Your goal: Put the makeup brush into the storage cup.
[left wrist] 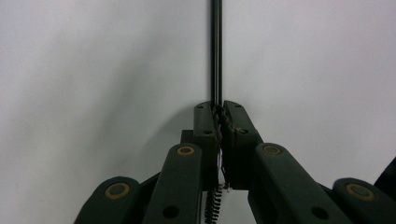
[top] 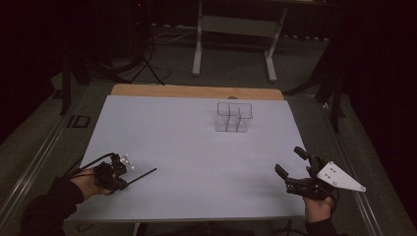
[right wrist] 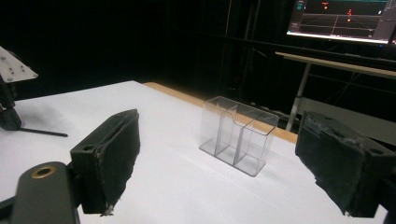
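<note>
obstacle: clear organizer (top: 234, 117) far-centre | table (top: 187, 162) elsewhere open

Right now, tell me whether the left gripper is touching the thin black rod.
Touching: in the left gripper view the left gripper has its jaws shut on the thin black rod.

The rod (left wrist: 215, 51) looks like smooth, glossy dark metal; the organiser (right wrist: 238, 135) is clear glossy plastic; the surface (top: 187, 147) is matt white, its far edge bare wood.

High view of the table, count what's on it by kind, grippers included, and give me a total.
Thin black rod: 1, clamped in the left gripper
Clear plastic compartment organizer: 1
Grippers: 2, the left one and the right gripper, which is open and holds nothing
Total: 4
</note>
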`<state>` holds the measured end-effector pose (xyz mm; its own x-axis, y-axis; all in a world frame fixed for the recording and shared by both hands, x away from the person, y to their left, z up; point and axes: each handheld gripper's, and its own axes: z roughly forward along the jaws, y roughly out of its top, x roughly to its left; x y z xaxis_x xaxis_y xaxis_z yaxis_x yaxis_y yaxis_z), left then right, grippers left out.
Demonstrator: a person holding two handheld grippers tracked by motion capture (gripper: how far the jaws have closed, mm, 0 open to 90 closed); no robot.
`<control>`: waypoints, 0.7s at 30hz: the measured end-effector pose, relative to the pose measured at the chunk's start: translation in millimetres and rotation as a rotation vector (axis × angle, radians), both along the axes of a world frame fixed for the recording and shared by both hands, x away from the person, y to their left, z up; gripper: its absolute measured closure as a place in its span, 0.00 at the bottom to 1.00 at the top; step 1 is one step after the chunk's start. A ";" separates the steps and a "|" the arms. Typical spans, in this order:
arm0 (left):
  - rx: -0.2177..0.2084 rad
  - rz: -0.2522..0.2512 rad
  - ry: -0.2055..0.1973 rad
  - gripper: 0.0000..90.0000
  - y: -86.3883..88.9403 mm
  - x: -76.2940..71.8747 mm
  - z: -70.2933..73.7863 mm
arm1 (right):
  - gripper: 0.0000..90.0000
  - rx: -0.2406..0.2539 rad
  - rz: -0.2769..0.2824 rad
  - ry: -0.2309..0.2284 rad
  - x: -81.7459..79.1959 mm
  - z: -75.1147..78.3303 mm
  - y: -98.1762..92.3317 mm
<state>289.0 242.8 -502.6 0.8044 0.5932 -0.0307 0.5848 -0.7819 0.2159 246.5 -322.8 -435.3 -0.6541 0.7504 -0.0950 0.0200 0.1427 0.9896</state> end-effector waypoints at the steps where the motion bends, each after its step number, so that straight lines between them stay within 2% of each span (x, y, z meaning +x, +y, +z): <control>1: -0.009 0.003 -0.001 0.96 1.2 0.6 0.3 | 0.15 0.000 0.000 0.000 0.0 0.0 0.0; 4: -0.026 0.001 -0.015 0.96 1.8 1.1 5.7 | 0.15 0.000 -0.001 0.000 0.0 -0.1 0.2; 5: -0.037 -0.001 -0.006 0.96 1.6 1.4 7.9 | 0.15 -0.001 -0.002 0.000 0.1 -0.1 0.2; 9: -0.044 -0.017 -0.027 0.96 -0.5 3.2 16.8 | 0.15 -0.002 -0.003 0.002 0.1 -0.3 0.4; 10: -0.049 -0.026 -0.018 0.96 -0.9 4.1 18.6 | 0.15 -0.002 -0.002 0.002 0.1 -0.1 0.3; 14: -0.045 -0.036 -0.029 0.96 -3.6 4.7 21.9 | 0.15 -0.001 -0.003 0.003 0.3 -0.3 0.2; 15: -0.056 -0.058 -0.031 0.96 -8.8 5.8 26.6 | 0.15 0.000 -0.004 0.007 0.5 -0.7 0.1; 16: -0.047 -0.072 -0.037 0.96 -10.8 5.9 27.8 | 0.15 -0.001 -0.005 0.006 0.7 -0.8 0.0; 17: -0.051 -0.071 -0.044 0.96 -12.7 6.8 29.0 | 0.15 0.000 -0.005 0.007 0.9 -0.9 -0.1; 18: -0.057 -0.086 -0.029 0.96 -14.2 7.9 30.2 | 0.15 0.001 -0.005 0.008 1.0 -0.9 -0.1; 19: -0.056 -0.090 -0.045 0.96 -16.3 8.7 31.2 | 0.15 0.000 -0.005 0.007 1.0 -0.9 0.0; 21: -0.059 -0.110 -0.036 0.96 -20.0 10.9 33.7 | 0.15 -0.001 -0.003 0.009 1.0 -1.1 0.3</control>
